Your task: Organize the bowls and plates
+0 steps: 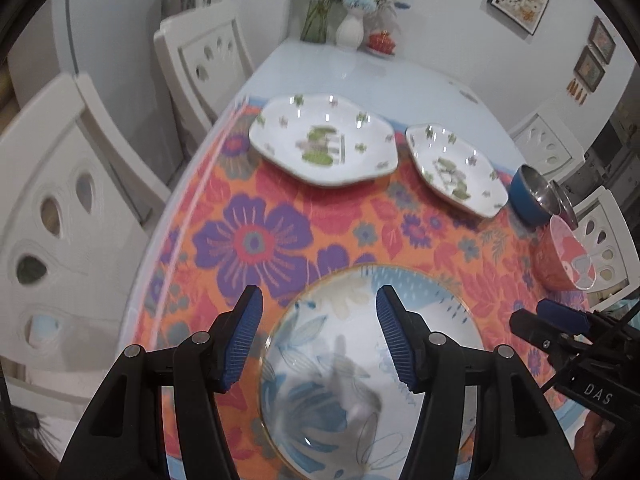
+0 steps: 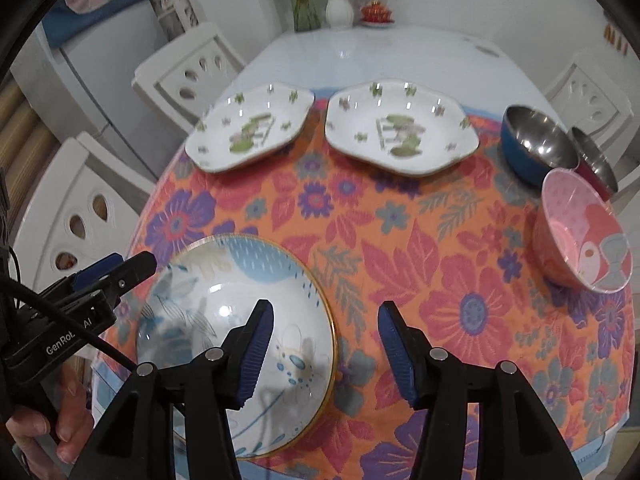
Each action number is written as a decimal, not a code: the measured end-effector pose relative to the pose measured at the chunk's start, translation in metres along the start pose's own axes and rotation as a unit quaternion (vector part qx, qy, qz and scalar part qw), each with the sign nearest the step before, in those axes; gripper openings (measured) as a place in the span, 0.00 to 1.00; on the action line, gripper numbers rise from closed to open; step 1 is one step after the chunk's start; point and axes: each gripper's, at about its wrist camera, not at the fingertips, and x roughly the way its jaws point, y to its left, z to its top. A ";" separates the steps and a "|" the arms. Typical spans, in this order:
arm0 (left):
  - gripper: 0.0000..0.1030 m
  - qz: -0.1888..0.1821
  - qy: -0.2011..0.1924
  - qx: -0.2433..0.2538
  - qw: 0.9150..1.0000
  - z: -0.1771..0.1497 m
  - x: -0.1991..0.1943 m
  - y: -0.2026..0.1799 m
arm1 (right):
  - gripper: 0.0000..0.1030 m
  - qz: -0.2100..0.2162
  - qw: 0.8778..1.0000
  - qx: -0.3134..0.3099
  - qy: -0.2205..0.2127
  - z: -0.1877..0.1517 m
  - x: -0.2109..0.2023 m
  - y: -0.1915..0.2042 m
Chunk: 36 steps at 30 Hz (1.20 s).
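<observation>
Both grippers hang over the near edge of the table with their jaws apart and nothing between the pads: the left gripper (image 1: 320,336) above the middle of the blue-leaf plate (image 1: 360,380), the right gripper (image 2: 326,352) over that plate's right rim. That plate lies flat on the flowered cloth (image 2: 400,240), close to the near edge, and neither gripper touches it. A hand (image 2: 48,424) shows at the lower left of the right wrist view, holding the left tool.

My guess is that this plate has been set down and the step is between pieces: the next move calls for reaching out to another dish. Farther off sit two white flowered dishes side by side, the left one (image 2: 252,128) and the right one (image 2: 400,132), apart from each other. To the right stands a pink bowl (image 2: 584,236), just beside a blue steel-lined bowl (image 2: 532,148) with a red one (image 2: 596,164) close against it; how they touch I cannot tell.

Nothing blocks the way to the dishes. Vases (image 2: 340,4) and a small red pot (image 2: 376,12) stand at the far end, well apart, with white chairs (image 1: 60,216) around.
</observation>
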 end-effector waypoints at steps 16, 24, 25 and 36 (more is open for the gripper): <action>0.74 0.028 -0.070 0.006 0.997 0.077 -0.009 0.030 | 0.56 0.024 0.998 0.005 -0.059 0.077 -0.003 0.016; 0.74 0.013 -0.044 0.007 0.999 0.133 0.044 0.052 | 0.59 0.047 0.998 -0.031 0.003 0.102 0.052 0.043; 0.74 0.006 -0.034 0.010 0.999 0.139 0.054 0.053 | 0.60 0.053 0.998 -0.025 0.011 0.105 0.058 0.043; 0.72 -0.066 0.050 -0.003 0.997 0.174 0.158 0.073 | 0.61 0.093 0.989 0.070 0.087 0.125 0.135 0.032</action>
